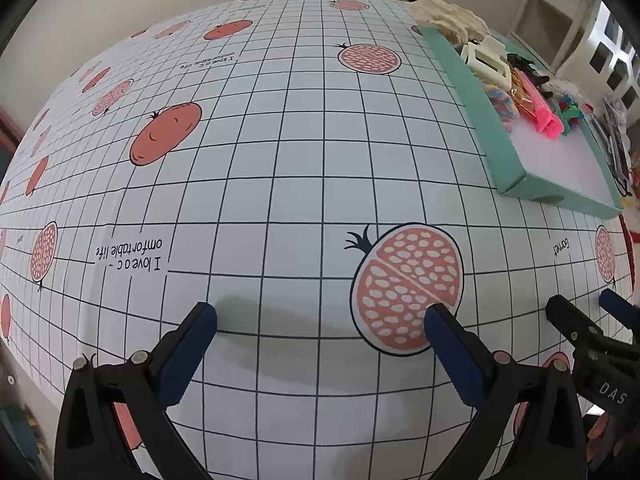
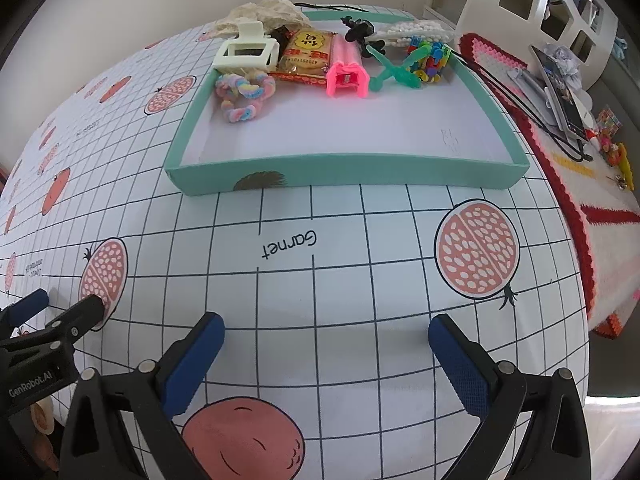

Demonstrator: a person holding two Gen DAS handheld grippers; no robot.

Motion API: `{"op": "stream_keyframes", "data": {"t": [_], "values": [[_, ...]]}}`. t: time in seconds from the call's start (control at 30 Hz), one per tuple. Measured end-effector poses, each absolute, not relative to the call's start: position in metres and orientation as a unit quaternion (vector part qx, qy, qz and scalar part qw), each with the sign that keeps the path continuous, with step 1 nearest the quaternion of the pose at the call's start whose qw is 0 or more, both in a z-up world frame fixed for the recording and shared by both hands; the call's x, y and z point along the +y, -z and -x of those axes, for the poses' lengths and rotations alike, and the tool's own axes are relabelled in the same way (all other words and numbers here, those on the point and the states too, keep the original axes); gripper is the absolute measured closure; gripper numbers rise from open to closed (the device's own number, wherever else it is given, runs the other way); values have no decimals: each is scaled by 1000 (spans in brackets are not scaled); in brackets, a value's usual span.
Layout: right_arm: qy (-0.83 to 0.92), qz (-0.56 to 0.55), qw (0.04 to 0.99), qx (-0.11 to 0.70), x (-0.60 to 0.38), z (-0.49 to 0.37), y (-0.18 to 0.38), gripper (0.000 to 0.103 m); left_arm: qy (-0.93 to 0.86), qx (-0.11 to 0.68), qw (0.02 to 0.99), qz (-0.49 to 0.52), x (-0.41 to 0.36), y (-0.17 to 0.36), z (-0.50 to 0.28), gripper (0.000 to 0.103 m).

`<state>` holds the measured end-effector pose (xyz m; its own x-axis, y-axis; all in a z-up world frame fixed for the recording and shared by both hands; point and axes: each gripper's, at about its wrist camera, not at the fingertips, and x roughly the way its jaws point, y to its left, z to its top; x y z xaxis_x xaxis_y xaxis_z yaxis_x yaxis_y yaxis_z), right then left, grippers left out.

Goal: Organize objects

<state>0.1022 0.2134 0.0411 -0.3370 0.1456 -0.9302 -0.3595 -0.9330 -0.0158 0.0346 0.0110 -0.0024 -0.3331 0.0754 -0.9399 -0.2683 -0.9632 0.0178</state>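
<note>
The right tool (image 2: 326, 340) hangs over the gridded cloth of the desk (image 2: 280, 280) with its blue fingers spread wide and nothing between them. The left tool (image 1: 320, 320) sits just beside it on the left, equally wide and empty. Both face the teal tray (image 2: 344, 174), which lies beyond the right tool.

The small items sit bunched along the tray's far wall: a cream hair claw (image 2: 245, 53), a pastel scrunchie (image 2: 242, 94), a snack packet (image 2: 306, 58), a pink clip (image 2: 347, 74), green picks (image 2: 394, 72) and a bundle of bright beads (image 2: 430, 58). The near half of the tray is bare. Keeping both tools open and low probably readies either one for a reach.
</note>
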Motion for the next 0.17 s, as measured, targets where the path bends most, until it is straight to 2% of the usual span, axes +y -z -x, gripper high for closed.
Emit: {"op": "stream_keyframes", "data": {"t": [0.17], "values": [[-812,555,155,95,214,-101,-43,0,-816,87,110,560,11,3,-34,0]]}}
